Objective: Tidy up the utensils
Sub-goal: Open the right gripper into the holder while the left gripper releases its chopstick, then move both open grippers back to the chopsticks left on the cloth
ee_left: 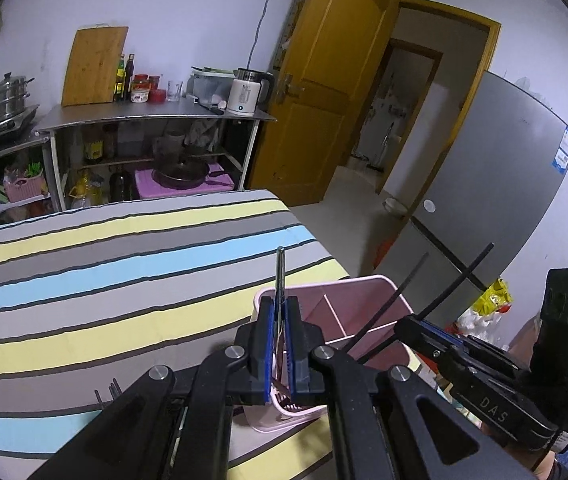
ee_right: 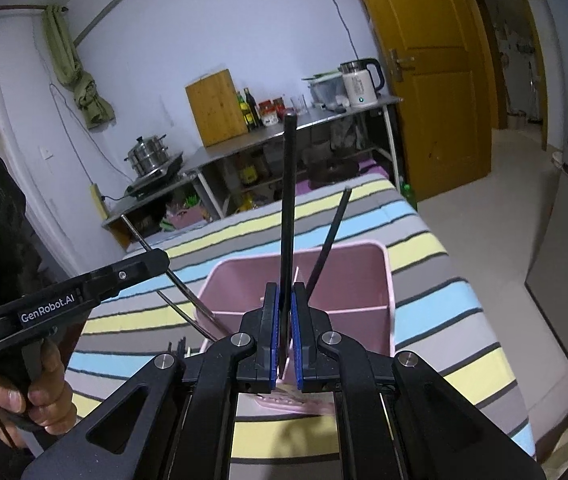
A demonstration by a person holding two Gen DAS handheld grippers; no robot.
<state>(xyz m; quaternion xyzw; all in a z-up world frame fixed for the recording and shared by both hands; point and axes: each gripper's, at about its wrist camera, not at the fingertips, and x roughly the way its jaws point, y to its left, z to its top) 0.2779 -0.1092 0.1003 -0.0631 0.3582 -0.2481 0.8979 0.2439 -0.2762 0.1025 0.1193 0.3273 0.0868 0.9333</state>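
Chopsticks (ee_right: 288,216) (black, a pair) stand clamped in the right gripper (ee_right: 285,334) over the pink bin (ee_right: 388,276), which sits on the striped table (ee_right: 424,248) near its edge. Left gripper (ee_left: 279,344) is closed on a thin metal utensil (ee_left: 279,276) above the same bin, its divider (ee_left: 334,312) just beside. Behind stand a steel shelf (ee_left: 155,114), kettle (ee_left: 245,94), cutting board (ee_left: 93,66) and wooden door (ee_left: 332,80). Writing reads "GenRobot.AI" and "DAS".
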